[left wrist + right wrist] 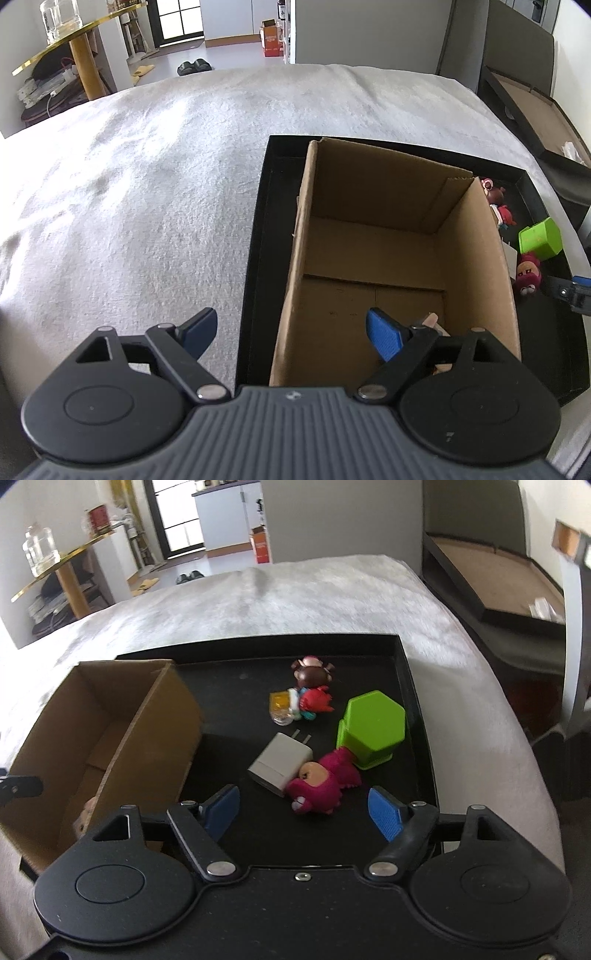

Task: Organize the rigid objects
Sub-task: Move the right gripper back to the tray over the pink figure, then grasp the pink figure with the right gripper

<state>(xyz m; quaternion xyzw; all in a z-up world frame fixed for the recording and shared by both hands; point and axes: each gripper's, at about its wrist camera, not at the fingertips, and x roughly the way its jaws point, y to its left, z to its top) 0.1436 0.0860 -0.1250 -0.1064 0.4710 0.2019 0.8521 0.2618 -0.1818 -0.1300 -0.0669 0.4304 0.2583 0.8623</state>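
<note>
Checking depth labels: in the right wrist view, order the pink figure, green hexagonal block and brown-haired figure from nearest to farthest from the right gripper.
1. Pink figure, just ahead between the fingers.
2. Green hexagonal block, mid-tray, right.
3. Brown-haired figure, far end of tray.

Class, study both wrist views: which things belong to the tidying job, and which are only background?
Part of the job:
cardboard box
black tray
white charger
green hexagonal block
pink figurine
small figurines
left tongs, open
right tongs, open

Just lying about:
glass jar
slippers
orange carton
</note>
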